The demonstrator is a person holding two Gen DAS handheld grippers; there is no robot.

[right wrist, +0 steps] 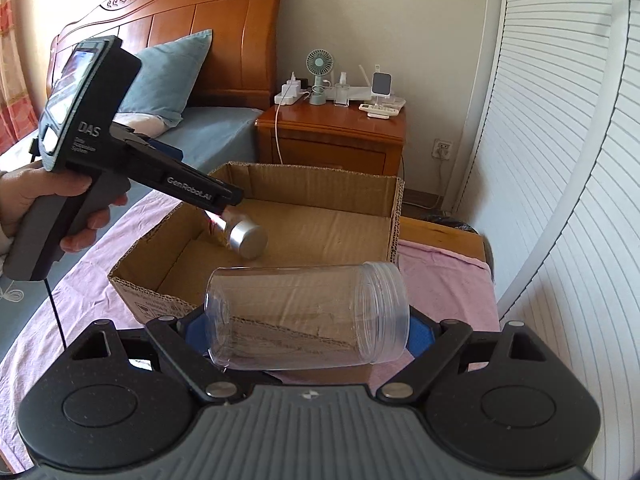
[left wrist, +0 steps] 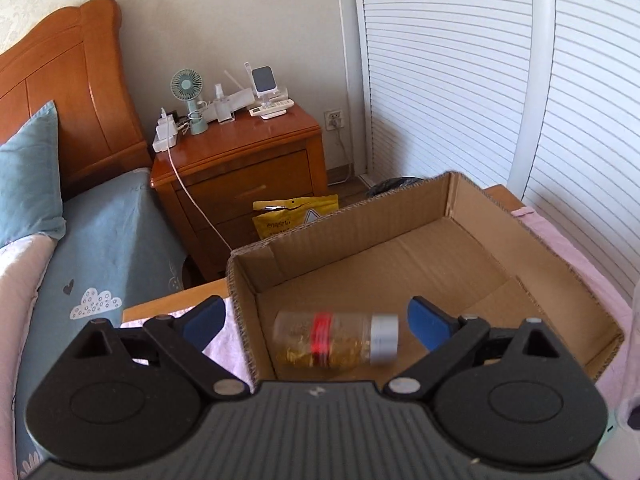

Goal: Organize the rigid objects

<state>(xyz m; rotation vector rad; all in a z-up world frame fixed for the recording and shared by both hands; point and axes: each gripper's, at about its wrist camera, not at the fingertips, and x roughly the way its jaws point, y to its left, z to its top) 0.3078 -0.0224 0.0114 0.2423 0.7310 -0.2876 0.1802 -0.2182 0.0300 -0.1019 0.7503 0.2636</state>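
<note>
An open brown cardboard box (right wrist: 280, 216) sits on a pink cloth (right wrist: 440, 276) spread over a wooden table, in front of an orange-brown wooden nightstand (right wrist: 332, 136). Over the box's near rim, the right gripper (right wrist: 308, 330) clamps a clear, lidless plastic jar (right wrist: 306, 316) between its blue pads; the jar lies crosswise, long axis level, threaded mouth pointing right. Above the box's left side, the left gripper (left wrist: 316, 320) has its blue fingers (left wrist: 202, 320) spread wide, touching nothing. Between and beneath them, inside the box, a small clear bottle with a red label band and a silver cap (left wrist: 336, 338) appears blurred, lying sideways with its cap toward the box's right wall; whether it rests on the floor cannot be told.
</note>
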